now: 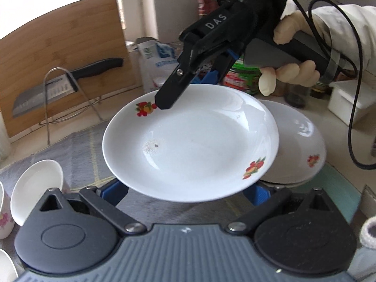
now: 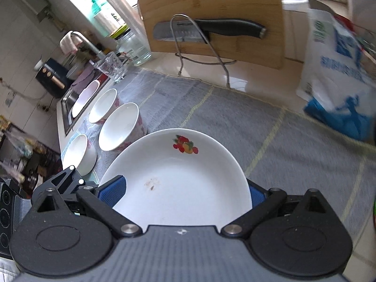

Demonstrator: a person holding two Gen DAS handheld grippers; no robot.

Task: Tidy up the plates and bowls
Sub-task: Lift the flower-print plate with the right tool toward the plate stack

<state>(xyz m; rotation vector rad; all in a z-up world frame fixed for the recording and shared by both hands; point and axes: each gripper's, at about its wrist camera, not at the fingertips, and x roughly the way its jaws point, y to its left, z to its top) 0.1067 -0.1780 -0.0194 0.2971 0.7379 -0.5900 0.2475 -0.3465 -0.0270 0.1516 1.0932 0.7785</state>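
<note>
The plate (image 1: 190, 145) hung level above the mat (image 2: 235, 122), between both grippers; the right gripper (image 1: 164, 103) pinched its far rim, while the left gripper's (image 1: 185, 192) fingers sat wide beneath the near rim, grip unclear; a 2nd plate (image 1: 303, 145) lay just behind; 4 bowls (image 2: 119, 127) stood near the sink (image 2: 68, 108).

I count two white shallow ceramic plates with fruit prints, one raised (image 1: 190, 145) and one behind it on the counter (image 1: 300, 145). Four white round bowls with pink flower sides (image 2: 119, 127) (image 2: 103, 105) (image 2: 78, 152) (image 2: 85, 97). One black-handled steel knife (image 2: 206, 31). One bamboo cutting board (image 2: 211, 4).
</note>
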